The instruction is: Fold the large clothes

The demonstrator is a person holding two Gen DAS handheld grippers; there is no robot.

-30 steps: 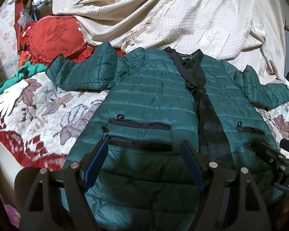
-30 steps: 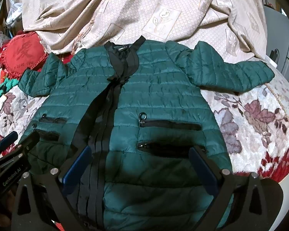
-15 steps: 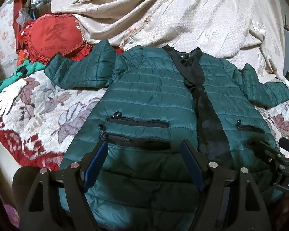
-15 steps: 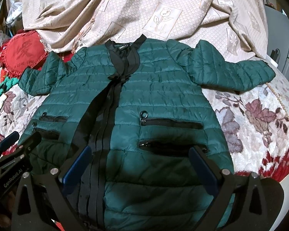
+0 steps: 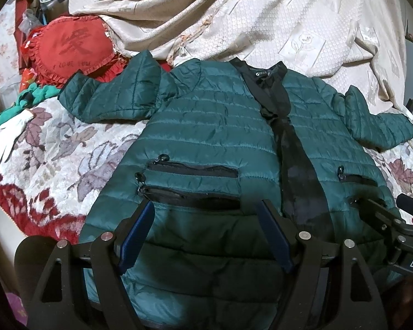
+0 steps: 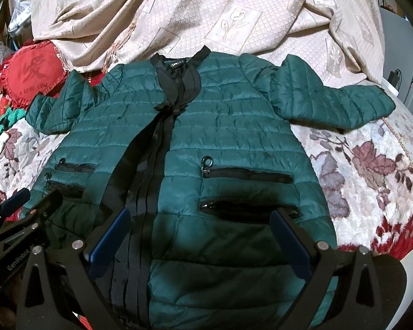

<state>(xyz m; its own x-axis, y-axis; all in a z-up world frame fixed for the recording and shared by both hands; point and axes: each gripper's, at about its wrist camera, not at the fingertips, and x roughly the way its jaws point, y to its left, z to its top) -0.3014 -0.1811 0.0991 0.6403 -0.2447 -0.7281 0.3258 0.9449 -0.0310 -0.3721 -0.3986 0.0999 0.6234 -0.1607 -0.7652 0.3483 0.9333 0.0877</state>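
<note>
A dark green quilted jacket (image 5: 206, 126) with a black front placket lies flat, front up, on a floral bedspread; it also shows in the right wrist view (image 6: 228, 137). Both sleeves spread outward, the left sleeve (image 5: 110, 99) and the right sleeve (image 6: 330, 101). My left gripper (image 5: 205, 209) is open and empty, hovering over the jacket's lower left panel near the zip pockets. My right gripper (image 6: 201, 217) is open and empty above the lower right panel. Each gripper shows at the edge of the other's view.
A beige patterned blanket (image 5: 261, 19) is heaped behind the jacket. A red heart-shaped cushion (image 5: 71, 46) and a white glove (image 5: 8, 137) with green cloth lie at the left. The floral bedspread (image 6: 371, 170) extends right to the bed edge.
Both grippers have drawn back slightly toward the hem; the jacket sits a little higher in both views. The jacket itself has not moved.
</note>
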